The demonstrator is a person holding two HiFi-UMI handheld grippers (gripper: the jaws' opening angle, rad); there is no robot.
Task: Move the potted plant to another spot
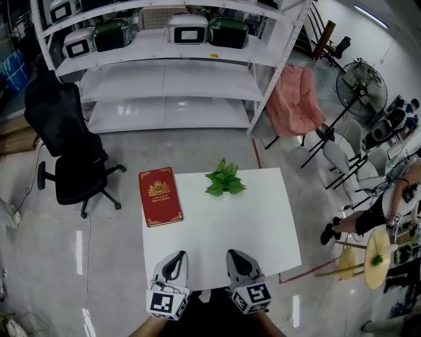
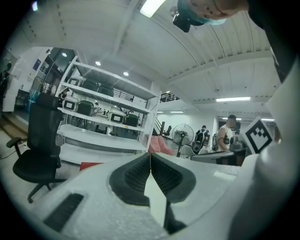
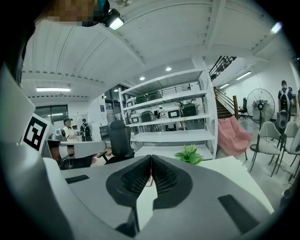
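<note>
Bright, even indoor lighting from above. In the gripper views we see the sources: a ceiling panel (image 2: 152, 6) and a strip light (image 3: 53, 89) (small round lamps (image 3: 168, 69) add to them). In the head view the glossy floor (image 1: 79, 253) carries pale streaks of glare, and the white table (image 1: 263, 224) is nearly blown out. Fisheye distortion bows the shelving (image 1: 164, 72) and blackens the corners. The left gripper (image 2: 150, 157) and right gripper (image 3: 151, 161) look soft, too near for focus.

1. Left gripper (image 1: 174, 260), right gripper (image 1: 239, 257): pale grey moulded shells with rounded noses.
2. Pads (image 2: 133, 176): black, ribbed, wedge-shaped, in dark surrounds.
3. Marker cubes (image 1: 167, 304): white, with black square codes on the visible faces.
</note>
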